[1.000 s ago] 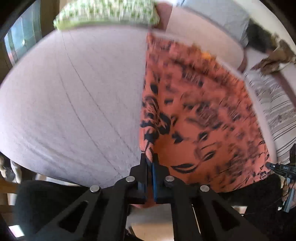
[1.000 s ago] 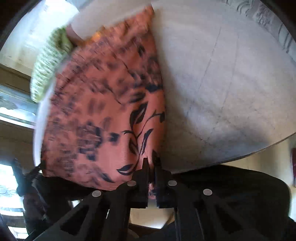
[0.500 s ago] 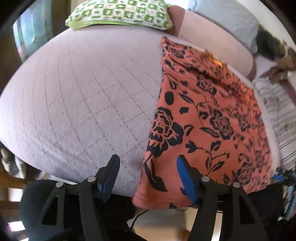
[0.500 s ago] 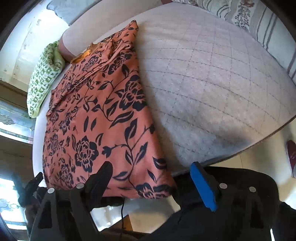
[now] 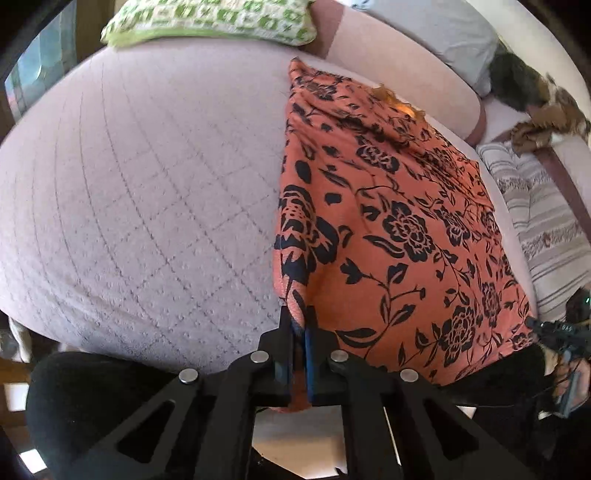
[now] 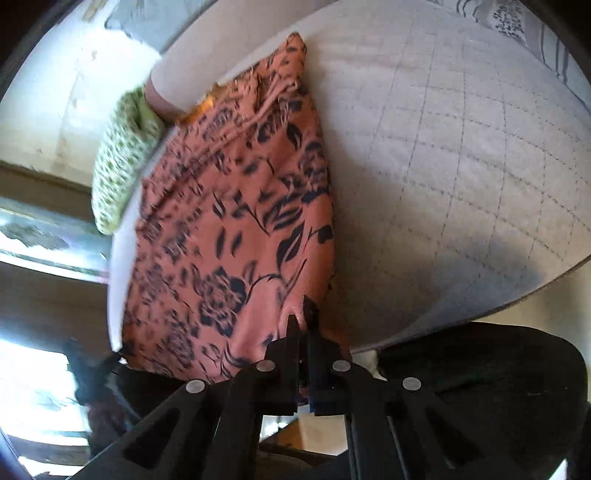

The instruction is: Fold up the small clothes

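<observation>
An orange garment with a black flower print (image 5: 399, 229) lies lengthwise on a pale quilted mattress (image 5: 147, 192). My left gripper (image 5: 298, 317) is shut on its near left corner at the mattress's front edge. In the right wrist view the same garment (image 6: 236, 229) lies left of the bare quilted mattress (image 6: 461, 177). My right gripper (image 6: 303, 321) is shut on its near right corner. The far end of the garment is bunched near the headboard.
A green and white patterned pillow (image 5: 210, 18) lies at the far left. A grey pillow (image 5: 436, 40) and a striped cushion (image 5: 543, 221) lie at the far right. The right gripper (image 5: 554, 328) shows at the left wrist view's right edge. Floor lies below the mattress edge.
Half a second ago both grippers were open in front of the garment's near hem. Now both have shut on the hem's corners and the fabric puckers at each grip.
</observation>
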`<move>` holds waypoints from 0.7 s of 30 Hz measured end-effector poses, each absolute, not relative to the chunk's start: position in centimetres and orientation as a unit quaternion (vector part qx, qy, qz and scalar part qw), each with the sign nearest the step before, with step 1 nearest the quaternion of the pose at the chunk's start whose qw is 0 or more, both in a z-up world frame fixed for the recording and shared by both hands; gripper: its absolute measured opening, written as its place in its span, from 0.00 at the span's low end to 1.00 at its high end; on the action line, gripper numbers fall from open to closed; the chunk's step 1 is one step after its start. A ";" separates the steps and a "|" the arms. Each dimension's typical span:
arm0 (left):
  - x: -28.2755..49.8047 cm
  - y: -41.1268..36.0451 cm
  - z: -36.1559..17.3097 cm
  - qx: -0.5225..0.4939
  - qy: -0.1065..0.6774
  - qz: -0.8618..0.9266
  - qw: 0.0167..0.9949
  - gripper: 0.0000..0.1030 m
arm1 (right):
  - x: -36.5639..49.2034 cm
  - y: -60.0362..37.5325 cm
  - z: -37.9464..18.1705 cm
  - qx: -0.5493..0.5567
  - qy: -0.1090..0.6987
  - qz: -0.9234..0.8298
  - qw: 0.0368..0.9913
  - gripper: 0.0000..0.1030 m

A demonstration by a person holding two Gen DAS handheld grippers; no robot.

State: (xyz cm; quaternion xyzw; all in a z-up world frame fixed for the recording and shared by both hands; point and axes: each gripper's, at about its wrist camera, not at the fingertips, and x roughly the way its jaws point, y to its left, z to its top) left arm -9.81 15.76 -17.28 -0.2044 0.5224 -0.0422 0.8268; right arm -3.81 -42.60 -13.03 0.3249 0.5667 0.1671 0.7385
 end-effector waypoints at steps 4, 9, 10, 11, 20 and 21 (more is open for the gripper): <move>-8.9 16.0 -16.0 -0.219 0.514 -0.064 0.827 0.04 | -3.1 -43.2 -13.2 0.360 0.556 0.188 0.725 0.03; -4.1 16.0 -9.9 -0.226 0.462 -0.105 0.851 0.04 | 0.9 -43.4 -9.6 0.404 0.502 0.230 0.729 0.03; -2.1 16.4 -8.1 -0.226 0.442 -0.114 0.861 0.04 | 2.4 -43.5 -8.4 0.412 0.486 0.239 0.733 0.03; 0.2 16.0 -7.4 -0.227 0.430 -0.117 0.866 0.04 | 4.7 -44.0 -6.8 0.419 0.461 0.251 0.741 0.03; 19.5 17.0 -9.4 -0.242 0.384 -0.056 0.889 0.74 | 25.4 -44.3 -6.5 0.443 0.395 0.229 0.772 0.10; 22.2 16.2 -12.2 -0.232 0.415 -0.031 0.879 0.83 | 26.9 -43.6 -8.4 0.440 0.414 0.207 0.770 0.14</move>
